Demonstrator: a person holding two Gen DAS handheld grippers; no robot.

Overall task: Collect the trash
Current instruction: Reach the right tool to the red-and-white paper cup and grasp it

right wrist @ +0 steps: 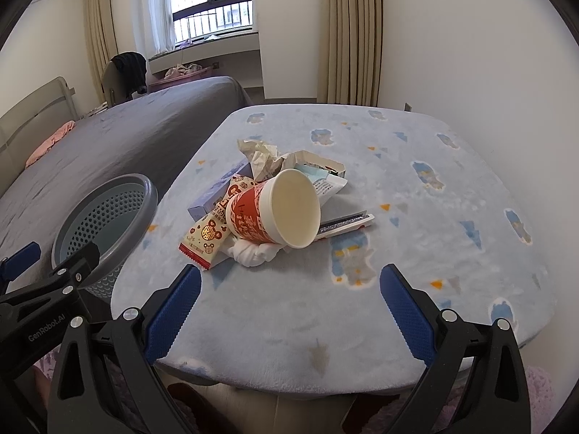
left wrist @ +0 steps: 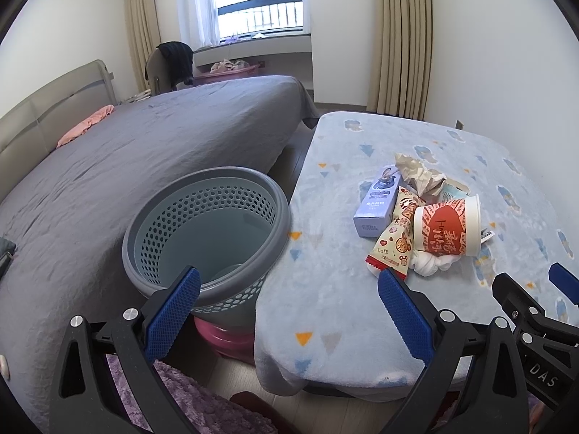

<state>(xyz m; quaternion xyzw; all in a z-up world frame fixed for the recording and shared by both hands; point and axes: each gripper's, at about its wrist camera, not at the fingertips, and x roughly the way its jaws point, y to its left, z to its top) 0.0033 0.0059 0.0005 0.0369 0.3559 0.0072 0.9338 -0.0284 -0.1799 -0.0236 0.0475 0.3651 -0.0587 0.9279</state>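
Note:
A pile of trash lies on the table with a light blue cloth [right wrist: 362,307]. A red and white paper cup [right wrist: 278,209] lies on its side, also in the left wrist view [left wrist: 448,229]. Beside it are a snack wrapper [right wrist: 208,233], a pale purple box [left wrist: 376,202], crumpled paper [right wrist: 260,155] and a knotted white tissue [right wrist: 253,253]. A grey perforated bin [left wrist: 210,231] stands left of the table. My left gripper [left wrist: 289,314] is open and empty, near the bin and table edge. My right gripper [right wrist: 289,311] is open and empty, short of the pile.
A bed with a grey cover [left wrist: 144,152] lies left of the bin. A pink base [left wrist: 224,340] sits under the bin. Beige curtains [right wrist: 354,36] hang on the far wall. A chair with dark clothing [left wrist: 173,61] stands by the window.

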